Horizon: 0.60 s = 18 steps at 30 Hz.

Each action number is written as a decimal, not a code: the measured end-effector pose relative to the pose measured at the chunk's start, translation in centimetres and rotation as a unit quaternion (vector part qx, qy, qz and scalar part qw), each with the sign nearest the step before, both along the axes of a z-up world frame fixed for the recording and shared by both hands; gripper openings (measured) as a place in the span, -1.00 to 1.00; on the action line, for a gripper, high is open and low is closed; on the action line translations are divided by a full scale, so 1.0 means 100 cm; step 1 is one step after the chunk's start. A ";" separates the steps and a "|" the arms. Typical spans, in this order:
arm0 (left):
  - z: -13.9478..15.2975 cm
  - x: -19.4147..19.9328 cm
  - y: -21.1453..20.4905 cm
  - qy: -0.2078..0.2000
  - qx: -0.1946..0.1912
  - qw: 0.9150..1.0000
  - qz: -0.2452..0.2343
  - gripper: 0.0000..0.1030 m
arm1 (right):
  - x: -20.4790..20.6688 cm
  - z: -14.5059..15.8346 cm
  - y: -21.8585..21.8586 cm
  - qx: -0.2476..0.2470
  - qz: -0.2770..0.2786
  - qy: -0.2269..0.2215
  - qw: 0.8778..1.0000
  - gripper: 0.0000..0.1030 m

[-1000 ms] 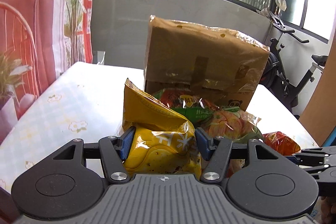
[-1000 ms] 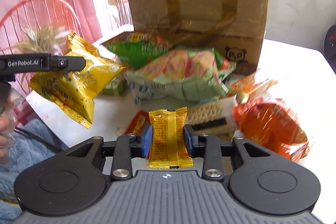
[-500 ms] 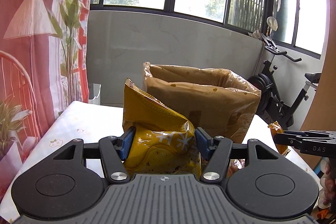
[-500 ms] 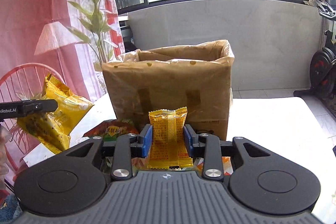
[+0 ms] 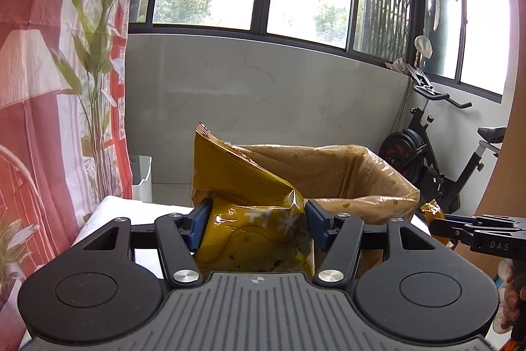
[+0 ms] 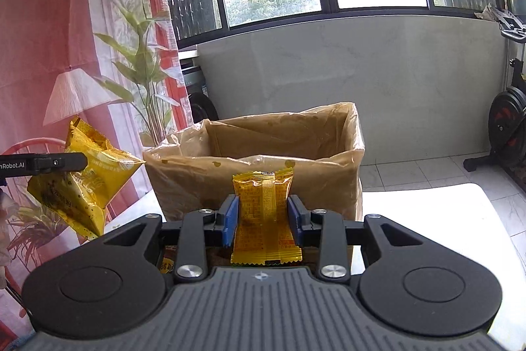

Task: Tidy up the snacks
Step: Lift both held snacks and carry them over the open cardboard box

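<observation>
The left gripper (image 5: pixel 256 219) pinches a large yellow snack bag (image 5: pixel 250 206) between its blue pads, held in the air. The right gripper (image 6: pixel 263 216) pinches a small orange-yellow snack packet (image 6: pixel 264 213) upright. Just beyond both, farther away, stands an open brown paper bag (image 6: pixel 263 160) on a white table (image 6: pixel 427 213).

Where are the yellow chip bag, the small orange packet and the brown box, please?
Chip bag (image 5: pixel 253 219), left wrist view, its front.
Packet (image 6: pixel 264 213), right wrist view, its centre seam.
Box (image 6: pixel 197 176), right wrist view, its front wall.
</observation>
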<state>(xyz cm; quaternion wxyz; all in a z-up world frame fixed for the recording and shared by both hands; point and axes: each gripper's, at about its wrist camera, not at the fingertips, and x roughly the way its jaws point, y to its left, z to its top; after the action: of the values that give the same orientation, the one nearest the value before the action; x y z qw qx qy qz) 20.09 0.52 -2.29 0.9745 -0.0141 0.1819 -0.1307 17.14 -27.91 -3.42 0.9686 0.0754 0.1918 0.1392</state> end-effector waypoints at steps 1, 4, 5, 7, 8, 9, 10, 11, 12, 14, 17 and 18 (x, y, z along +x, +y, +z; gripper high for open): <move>0.004 0.006 -0.002 -0.003 0.001 1.000 -0.001 0.23 | 0.004 0.002 0.000 0.000 -0.001 -0.001 1.000 -0.33; 0.016 0.025 -0.011 -0.014 0.004 1.000 -0.007 0.23 | 0.019 0.011 -0.001 0.001 -0.002 -0.007 1.000 -0.33; 0.020 0.032 -0.014 -0.017 0.004 1.000 -0.009 0.23 | 0.023 0.014 -0.001 0.001 -0.002 -0.008 1.000 -0.33; 0.026 0.049 -0.020 -0.020 0.005 1.000 -0.015 0.23 | 0.036 0.020 0.000 -0.001 -0.002 -0.014 1.000 -0.33; 0.028 0.057 -0.024 -0.022 0.006 1.000 -0.017 0.23 | 0.042 0.023 0.000 -0.002 -0.002 -0.017 1.000 -0.33; 0.030 0.066 -0.029 -0.024 0.010 0.999 -0.019 0.23 | 0.050 0.026 0.000 -0.003 -0.003 -0.019 1.000 -0.33; 0.031 0.074 -0.035 -0.028 0.017 0.999 -0.022 0.23 | 0.059 0.028 0.001 -0.005 -0.004 -0.021 1.000 -0.33; 0.032 0.083 -0.041 -0.032 0.024 0.999 -0.019 0.23 | 0.068 0.029 0.001 -0.009 -0.007 -0.022 1.000 -0.33; 0.031 0.092 -0.048 -0.034 0.033 0.999 -0.016 0.23 | 0.081 0.029 0.003 -0.017 -0.013 -0.019 1.000 -0.33; 0.030 0.110 -0.060 -0.033 0.049 0.998 -0.012 0.23 | 0.103 0.027 0.006 -0.033 -0.025 -0.011 0.999 -0.33; 0.022 0.135 -0.075 -0.025 0.069 0.997 -0.004 0.23 | 0.131 0.021 0.010 -0.041 -0.038 0.002 0.998 -0.33; 0.018 0.142 -0.080 -0.021 0.077 0.997 -0.003 0.23 | 0.138 0.018 0.011 -0.043 -0.041 0.010 0.998 -0.33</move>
<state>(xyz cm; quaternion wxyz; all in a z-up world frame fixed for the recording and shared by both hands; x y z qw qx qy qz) 34.33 -7.48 -0.45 0.9759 0.0644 0.1709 -0.1199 30.97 -26.77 -1.62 0.9739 0.0427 0.2037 0.0906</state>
